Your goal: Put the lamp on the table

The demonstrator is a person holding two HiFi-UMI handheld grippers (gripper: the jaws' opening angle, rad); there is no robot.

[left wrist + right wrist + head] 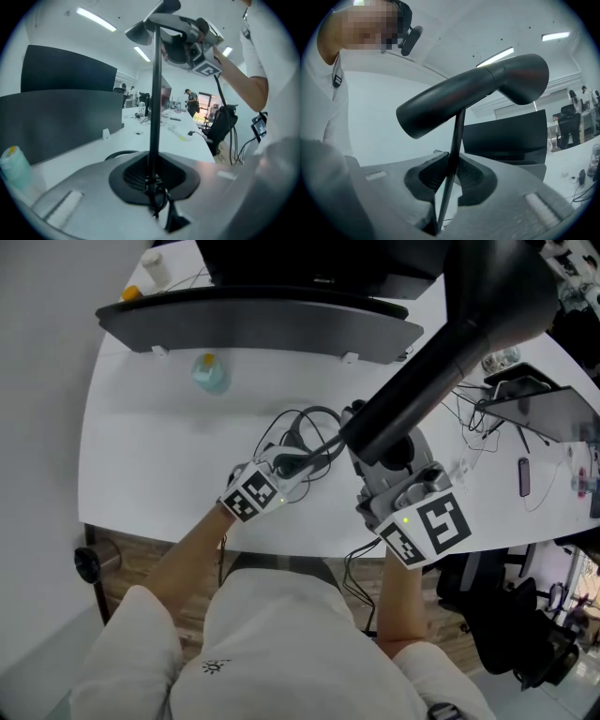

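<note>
White counter; lamp held over its near edge, base hidden. Left hand-held gripper and right hand-held gripper both pinch thin stem. Heavy head could swing, stem slips; cord may snag.

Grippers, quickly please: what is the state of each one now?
Left gripper: closed on the lamp stem, at its lower part.
Right gripper: closed on the same stem, just under the lamp head.

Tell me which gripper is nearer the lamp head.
Right. The right gripper grips the pole just below the lamp head; the left gripper grips the same pole farther down, by the cable.
</note>
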